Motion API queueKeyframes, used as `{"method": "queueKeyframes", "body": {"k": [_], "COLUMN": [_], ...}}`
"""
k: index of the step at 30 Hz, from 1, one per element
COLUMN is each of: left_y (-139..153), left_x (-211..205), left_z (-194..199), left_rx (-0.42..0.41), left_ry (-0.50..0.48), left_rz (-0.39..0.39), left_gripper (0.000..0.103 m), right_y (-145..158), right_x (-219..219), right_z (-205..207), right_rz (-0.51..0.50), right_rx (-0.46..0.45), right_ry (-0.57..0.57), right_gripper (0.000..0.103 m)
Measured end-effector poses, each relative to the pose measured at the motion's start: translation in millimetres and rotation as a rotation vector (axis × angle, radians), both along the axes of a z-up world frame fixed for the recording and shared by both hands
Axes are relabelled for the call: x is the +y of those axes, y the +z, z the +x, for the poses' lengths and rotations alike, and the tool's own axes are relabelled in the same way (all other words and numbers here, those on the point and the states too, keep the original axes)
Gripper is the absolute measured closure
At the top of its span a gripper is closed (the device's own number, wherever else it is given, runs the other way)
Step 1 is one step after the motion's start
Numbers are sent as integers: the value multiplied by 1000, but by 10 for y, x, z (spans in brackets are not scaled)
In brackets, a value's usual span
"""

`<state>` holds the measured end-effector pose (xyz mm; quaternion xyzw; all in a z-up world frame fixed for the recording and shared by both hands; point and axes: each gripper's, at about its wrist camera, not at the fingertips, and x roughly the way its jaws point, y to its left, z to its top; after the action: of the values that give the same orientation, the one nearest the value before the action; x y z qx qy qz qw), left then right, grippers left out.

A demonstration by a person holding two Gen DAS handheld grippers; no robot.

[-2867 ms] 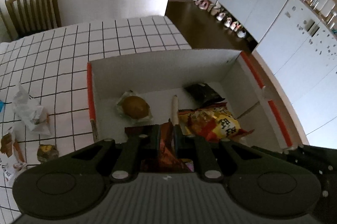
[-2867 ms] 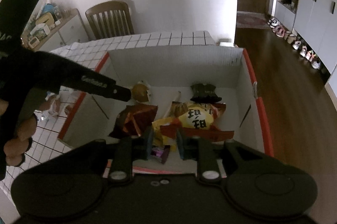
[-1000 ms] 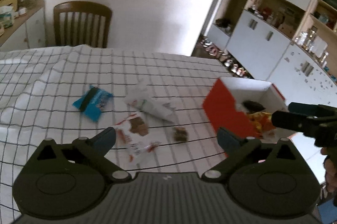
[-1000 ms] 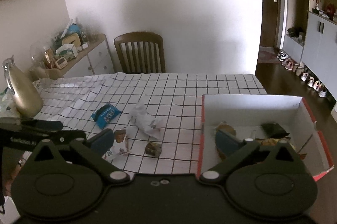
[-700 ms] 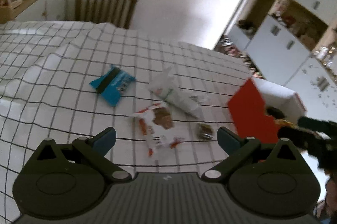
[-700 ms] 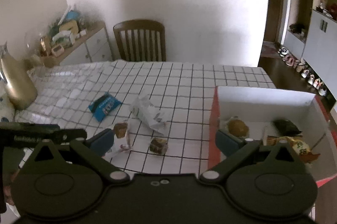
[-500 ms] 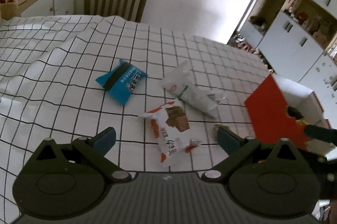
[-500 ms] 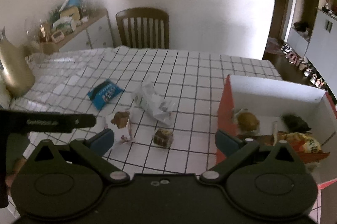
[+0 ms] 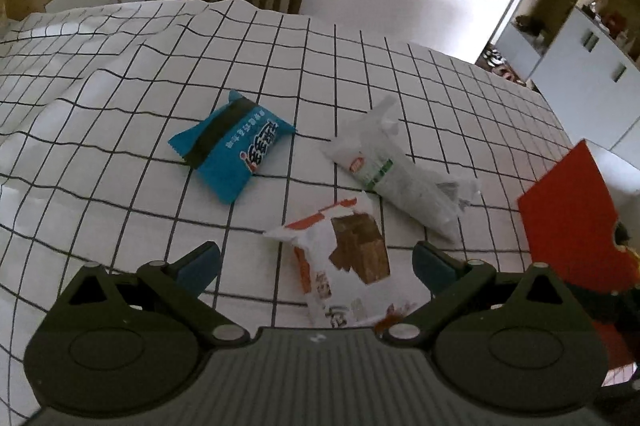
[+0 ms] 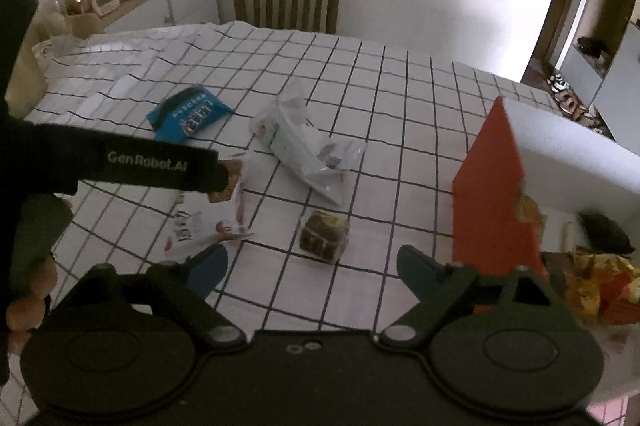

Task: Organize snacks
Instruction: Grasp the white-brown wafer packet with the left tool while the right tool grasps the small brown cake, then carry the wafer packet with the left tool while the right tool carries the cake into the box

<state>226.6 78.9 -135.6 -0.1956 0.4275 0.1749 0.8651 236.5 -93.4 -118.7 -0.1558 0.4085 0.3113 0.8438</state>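
Both the left gripper (image 9: pixel 316 260) and right gripper (image 10: pixel 312 266) are held wide, empty; the wafer pack (image 9: pixel 344 266) could be crushed, or the cloth (image 9: pixel 120 105) snagged; 4 snacks remain outside the box (image 10: pixel 496 193).

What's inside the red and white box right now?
In the box, a yellow-orange snack bag, a dark packet and a pale stick show. The red wall covers the near left part, so anything there is hidden.

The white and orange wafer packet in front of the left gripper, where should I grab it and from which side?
Judging by its pose, come from above: the wafer packet lies flat between the open left gripper fingers. Pinch across its narrow width at the middle, not the crimped ends.
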Motion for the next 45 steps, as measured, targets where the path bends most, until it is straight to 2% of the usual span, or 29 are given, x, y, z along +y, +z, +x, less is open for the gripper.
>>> {"method": "queueKeyframes", "body": {"k": [7,11,14,16,17,23,26,30,40,45], "left_y": [-123,-167,-193,-216,-232,-233,-221,-205,-180,-109], "left_x": [-9,-33,-57,-67,-70,-94,-94,-111,-131,-131], "left_z": [164,206,229,236,238,232,213,194,19,-121], "left_rx": [29,43,51,58,64,68,52,52,51,47], "left_ry": [26,28,13,11,11,38,39,41,27,22], "left_rz": [1,-13,-25,-32,-35,-36,-58,-66,-91,-120], "left_gripper": [1,2,12,26,29,33,45,50,52,52], "right_y": [-183,-249,-287,-300,-306,-343,-343,-341,-250,-109], "right_x": [83,132,155,171,183,236,239,220,71,-4], "right_z": [201,298,347,351,348,350,353,351,228,66], "right_rz": [-14,-5,12,20,21,21,26,27,63,80], "right_rx": [20,38,61,70,72,78,77,74,84,79], "right_ry": [-42,-72,-93,-98,-99,-127,-145,-164,-201,-204], "right_gripper": [21,32,40,43,44,54,62,70,71,71]}}
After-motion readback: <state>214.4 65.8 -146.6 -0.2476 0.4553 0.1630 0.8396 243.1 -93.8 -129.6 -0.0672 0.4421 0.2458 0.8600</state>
